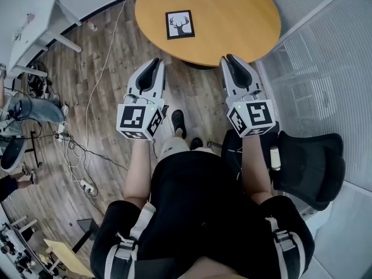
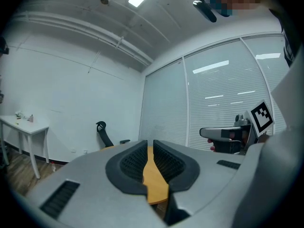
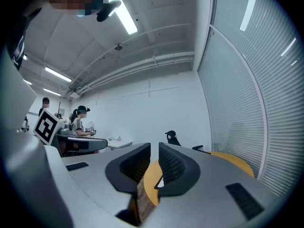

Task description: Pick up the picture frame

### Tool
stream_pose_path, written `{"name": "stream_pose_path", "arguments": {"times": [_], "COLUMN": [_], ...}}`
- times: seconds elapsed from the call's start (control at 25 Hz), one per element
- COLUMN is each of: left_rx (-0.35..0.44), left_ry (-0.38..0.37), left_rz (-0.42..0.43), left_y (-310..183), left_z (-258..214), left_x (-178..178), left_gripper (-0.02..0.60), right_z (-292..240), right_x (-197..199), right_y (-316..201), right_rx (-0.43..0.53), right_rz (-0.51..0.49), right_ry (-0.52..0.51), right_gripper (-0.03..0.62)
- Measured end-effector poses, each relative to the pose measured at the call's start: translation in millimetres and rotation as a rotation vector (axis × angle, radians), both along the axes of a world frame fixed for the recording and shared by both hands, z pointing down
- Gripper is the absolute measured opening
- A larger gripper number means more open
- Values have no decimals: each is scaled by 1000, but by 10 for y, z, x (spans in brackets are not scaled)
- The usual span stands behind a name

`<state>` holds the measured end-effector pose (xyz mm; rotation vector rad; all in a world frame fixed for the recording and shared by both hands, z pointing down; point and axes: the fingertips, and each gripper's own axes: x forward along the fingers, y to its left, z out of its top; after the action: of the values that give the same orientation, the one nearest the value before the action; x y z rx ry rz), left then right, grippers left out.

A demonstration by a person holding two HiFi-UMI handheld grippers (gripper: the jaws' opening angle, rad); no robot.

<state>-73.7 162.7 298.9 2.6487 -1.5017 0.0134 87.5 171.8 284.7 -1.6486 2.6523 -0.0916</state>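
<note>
Picture frame (image 1: 180, 24), black border, white print of deer head, lying flat on round wooden table (image 1: 244, 28)

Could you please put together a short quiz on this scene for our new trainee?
1. Where is the picture frame?
A. On the floor
B. Flat on the round table
C. On the black chair
2. True or false: the left gripper or the right gripper already holds the frame.
3. What does the picture in the frame show?
Key: 1 B; 2 false, both are short of the table's near edge with nothing between their jaws; 3 a black deer's head with antlers.
</note>
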Motion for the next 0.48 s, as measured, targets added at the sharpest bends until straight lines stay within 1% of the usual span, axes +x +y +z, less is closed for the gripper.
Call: {"name": "stream_pose_path", "arguments": {"times": [0.08,0.12,0.16,0.24,0.32,0.48], "left_rx": [12,21,30,45,52,49], "left_ry": [10,13,15,17,18,16], "left_rz": [1,0,0,3,10,29], "left_y": [-218,-331,-440,-638,-817,-1147], "left_z": [-54,-91,-132,-208,-263,-293], "left_x": [-65,-94,-120,-170,-245,-410], "left_gripper": [51,89,98,101,114,127], "right_z": [-84,-131,-178,-269,-348,-416], "right_x": [-74,-107,-135,-189,-273,-476], "right_y": [-202,-307,-412,-606,-785,-1090], "right_rx": [16,25,33,44,49,50], "right_rz": [-7,-10,-12,-11,-8,1], "right_ry": [9,14,17,17,17,17], "right_gripper": [65,72,77,83,103,112]}}
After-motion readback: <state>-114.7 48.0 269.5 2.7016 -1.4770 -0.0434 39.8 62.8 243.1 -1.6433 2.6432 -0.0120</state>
